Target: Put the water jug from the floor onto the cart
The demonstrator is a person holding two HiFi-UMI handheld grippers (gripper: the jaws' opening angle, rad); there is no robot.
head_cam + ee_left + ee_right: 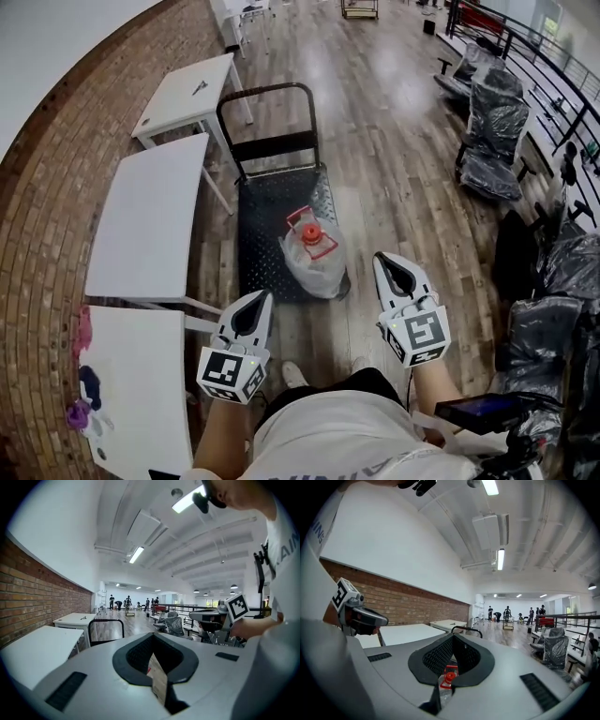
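The water jug (314, 253), clear with a red cap and handle, stands upright on the near right corner of the dark deck of the cart (267, 211). Both grippers hang apart from it, close to the person's body. My left gripper (265, 296) is left of the jug, with its jaws together and nothing in them. My right gripper (380, 258) is to the jug's right, also shut and empty. Through the left gripper's (152, 637) jaw slot a strip of the jug's label (158, 679) shows. The red cap (449, 677) shows through the slot of the right gripper (453, 637).
White tables (150, 225) line the brick wall on the left, close to the cart's left side. The cart's black push handle (267, 94) rises at its far end. Plastic-wrapped chairs (492, 131) and a railing stand at the right. Several people are far down the hall.
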